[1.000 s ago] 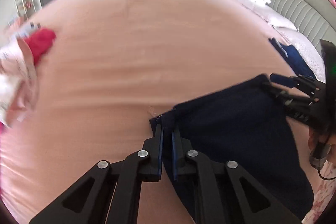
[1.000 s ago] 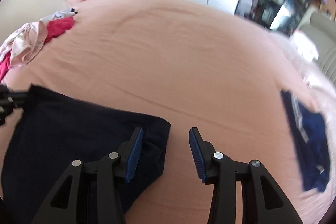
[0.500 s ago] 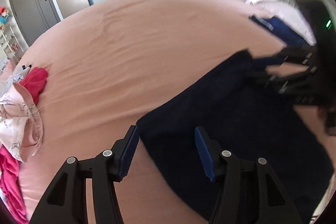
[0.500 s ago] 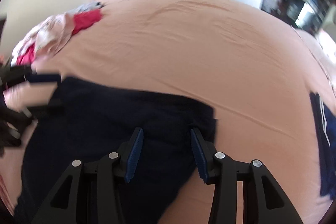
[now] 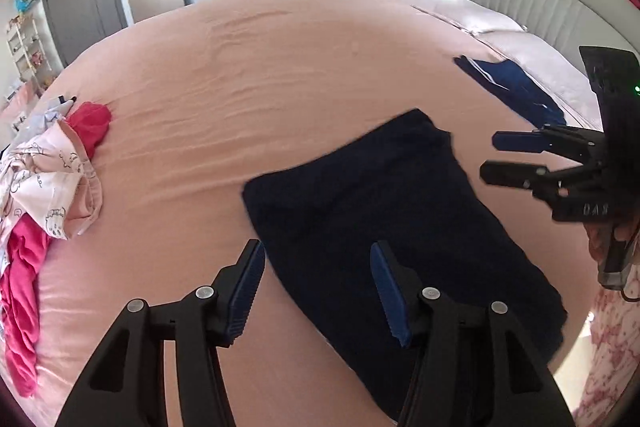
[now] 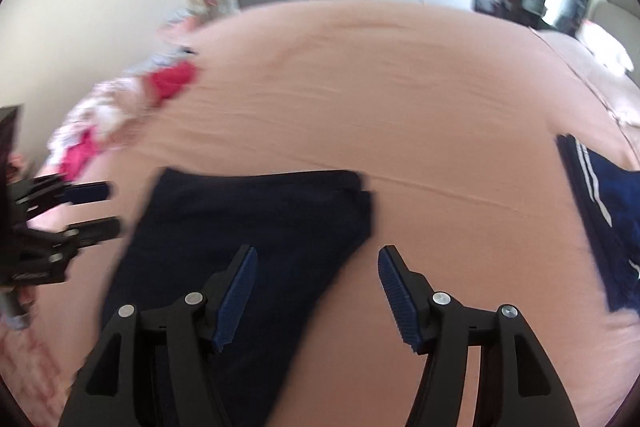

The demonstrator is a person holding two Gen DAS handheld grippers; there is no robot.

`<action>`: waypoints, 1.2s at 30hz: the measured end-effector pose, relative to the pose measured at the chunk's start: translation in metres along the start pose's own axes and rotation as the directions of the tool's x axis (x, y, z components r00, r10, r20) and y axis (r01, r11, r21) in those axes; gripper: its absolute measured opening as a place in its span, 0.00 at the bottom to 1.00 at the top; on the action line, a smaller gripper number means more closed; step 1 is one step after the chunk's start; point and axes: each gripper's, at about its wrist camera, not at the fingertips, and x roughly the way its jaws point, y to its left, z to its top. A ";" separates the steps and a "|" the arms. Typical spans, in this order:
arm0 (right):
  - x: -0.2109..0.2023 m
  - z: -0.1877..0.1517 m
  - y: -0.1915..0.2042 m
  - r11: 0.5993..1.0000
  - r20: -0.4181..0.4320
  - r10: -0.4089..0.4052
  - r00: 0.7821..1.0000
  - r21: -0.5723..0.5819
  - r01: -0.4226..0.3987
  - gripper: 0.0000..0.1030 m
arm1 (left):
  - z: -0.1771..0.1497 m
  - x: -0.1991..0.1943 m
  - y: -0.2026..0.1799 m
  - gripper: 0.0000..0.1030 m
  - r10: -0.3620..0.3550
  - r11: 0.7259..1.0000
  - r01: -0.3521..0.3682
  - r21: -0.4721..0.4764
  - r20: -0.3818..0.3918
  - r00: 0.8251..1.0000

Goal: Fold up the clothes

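Left wrist: folded navy garment (image 5: 384, 211) flat on bed, both tongs spread, empty.

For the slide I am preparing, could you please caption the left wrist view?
Open left gripper above a folded navy garment on the pink bedsheet, right gripper opening alongside.

Folded navy garment (image 5: 384, 227), pink bed (image 5: 248, 99)
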 end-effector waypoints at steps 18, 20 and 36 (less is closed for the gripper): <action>-0.024 -0.107 0.052 0.997 -0.127 -0.072 0.989 -0.046 0.066 0.61 | -0.077 -0.020 -0.036 0.53 0.127 0.992 -0.121 0.047 -0.160 0.979; -0.042 -0.109 0.043 0.998 -0.104 -0.049 0.993 0.034 0.053 0.61 | -0.077 -0.044 -0.013 0.53 0.085 0.986 -0.102 -0.134 -0.125 0.988; -0.057 -0.115 0.013 0.927 -0.034 0.178 0.983 0.341 -0.156 0.61 | -0.124 -0.076 -0.017 0.51 -0.277 0.798 0.260 -0.544 0.052 0.959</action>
